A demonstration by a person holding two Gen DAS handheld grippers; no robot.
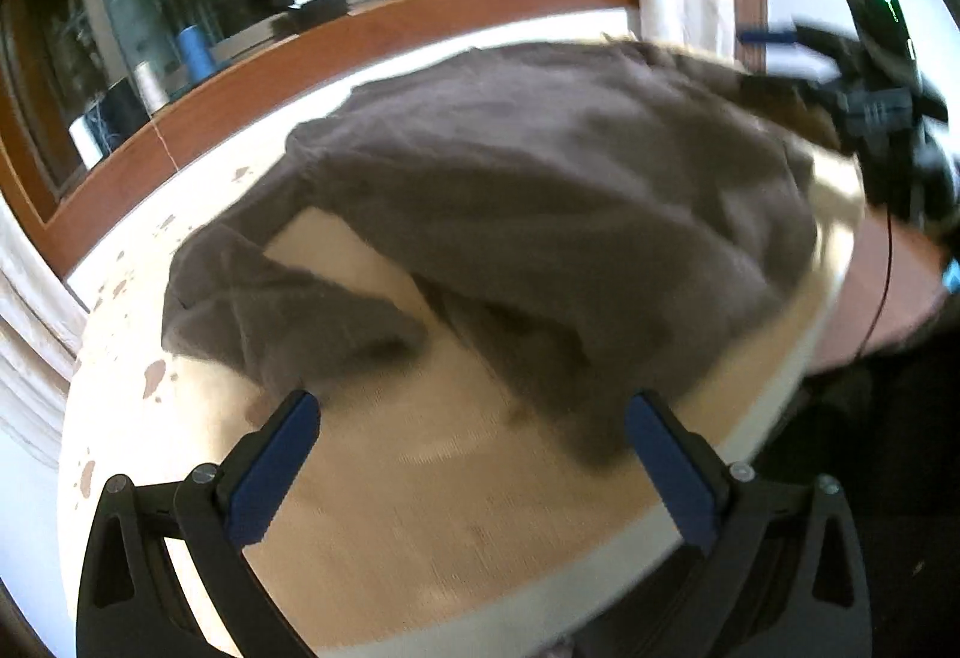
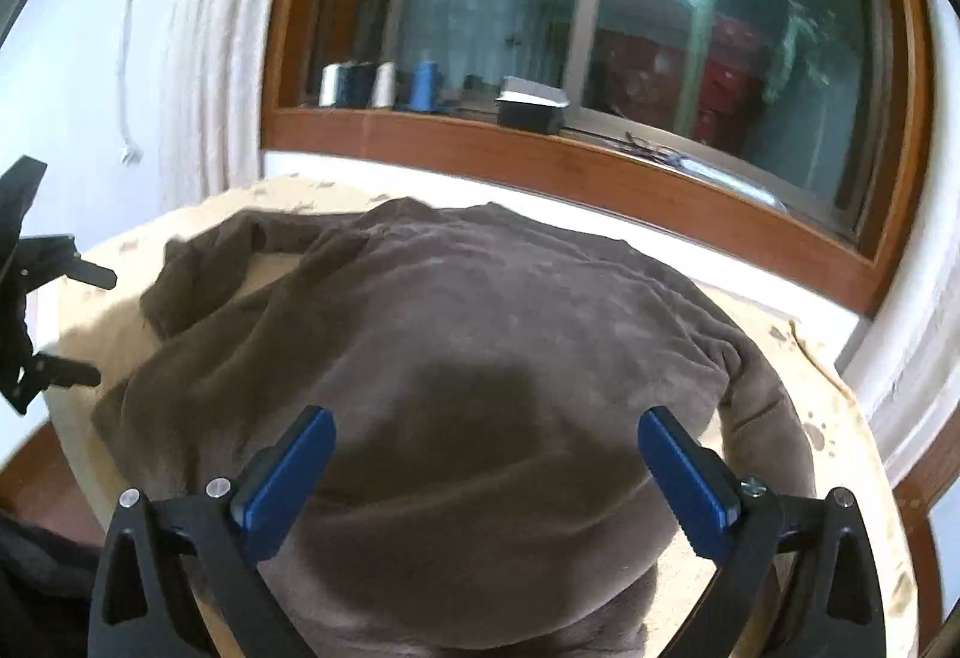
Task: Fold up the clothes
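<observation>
Both grippers [image 1: 471, 454] [image 2: 486, 469]: black frames, blue pads, silver screws.

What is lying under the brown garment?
The brown garment lies on a pale round table with brown spots. Whatever lies beneath its middle is covered and cannot be seen.

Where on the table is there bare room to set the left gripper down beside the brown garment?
Bare table lies between the left gripper and the brown garment's near hem, plus a spotted strip left of the sleeve and a small patch between sleeve and body. The middle and far side are covered, up to the window sill.
</observation>
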